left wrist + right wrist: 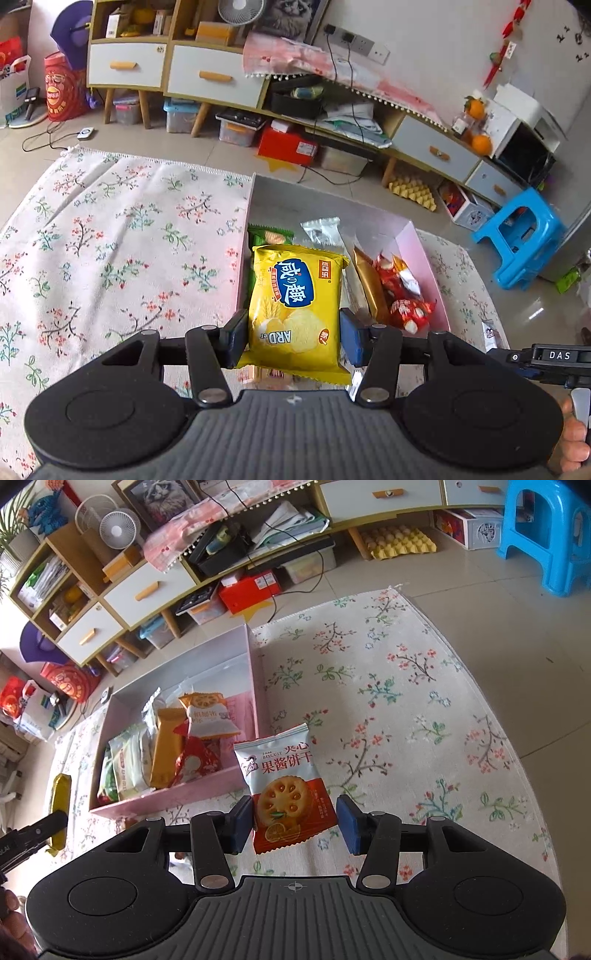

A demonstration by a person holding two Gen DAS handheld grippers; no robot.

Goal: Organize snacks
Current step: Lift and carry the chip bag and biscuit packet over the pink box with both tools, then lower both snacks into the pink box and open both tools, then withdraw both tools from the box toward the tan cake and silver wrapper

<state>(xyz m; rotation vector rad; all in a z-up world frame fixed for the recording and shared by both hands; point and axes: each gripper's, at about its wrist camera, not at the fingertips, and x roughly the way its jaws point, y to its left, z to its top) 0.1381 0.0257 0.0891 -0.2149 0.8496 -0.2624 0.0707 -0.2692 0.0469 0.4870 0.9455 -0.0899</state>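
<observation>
Left gripper (pixel 293 336) clamps a yellow cracker packet (pixel 295 306) over the pink box (pixel 428 254). Right gripper (pixel 295 821) clamps a jam biscuit packet (pixel 286 786) reading "JAM BISCUIT", beside the box's near wall above open floral cloth (pixel 424 720).

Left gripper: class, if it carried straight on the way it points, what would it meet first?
Probably the snacks in the pink box: the left gripper, holding the yellow packet, aims there; depth unclear.
</observation>
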